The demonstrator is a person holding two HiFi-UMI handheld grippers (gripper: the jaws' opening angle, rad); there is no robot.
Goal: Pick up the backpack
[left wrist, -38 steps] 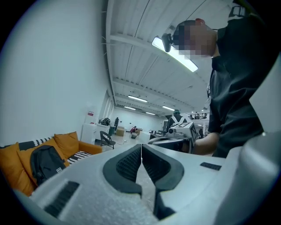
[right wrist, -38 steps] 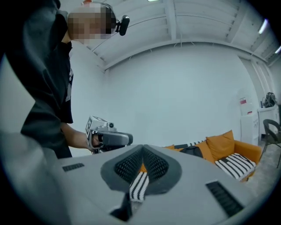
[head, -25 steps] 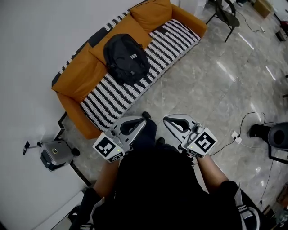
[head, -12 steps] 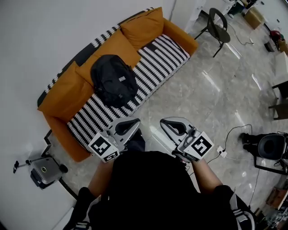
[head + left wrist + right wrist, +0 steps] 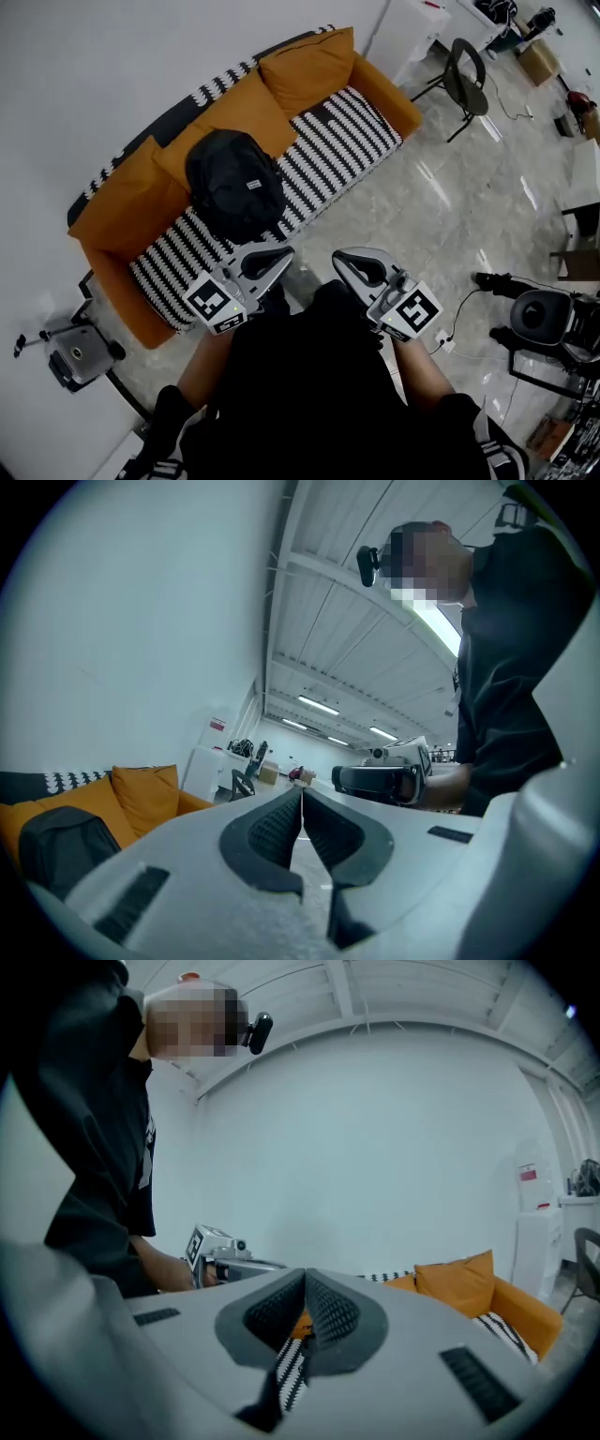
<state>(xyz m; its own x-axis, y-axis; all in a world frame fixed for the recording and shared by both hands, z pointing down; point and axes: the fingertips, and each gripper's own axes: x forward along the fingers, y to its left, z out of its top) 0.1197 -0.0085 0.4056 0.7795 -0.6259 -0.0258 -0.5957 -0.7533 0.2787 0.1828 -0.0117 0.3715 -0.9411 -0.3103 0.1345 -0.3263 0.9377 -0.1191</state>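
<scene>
Black backpack (image 5: 234, 183) sits on the orange sofa (image 5: 122, 202), against its cushions (image 5: 246, 111); left gripper (image 5: 284, 253) and right gripper (image 5: 339, 256) hover before the sofa, fingers clenched, empty.

Head view steeply down, gripper views level, sofa (image 5: 127, 202) shared

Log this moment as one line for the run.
stage: pre-grasp | backpack: on sofa, untouched | left gripper: fingers shut, empty | right gripper: fingers shut, empty
</scene>
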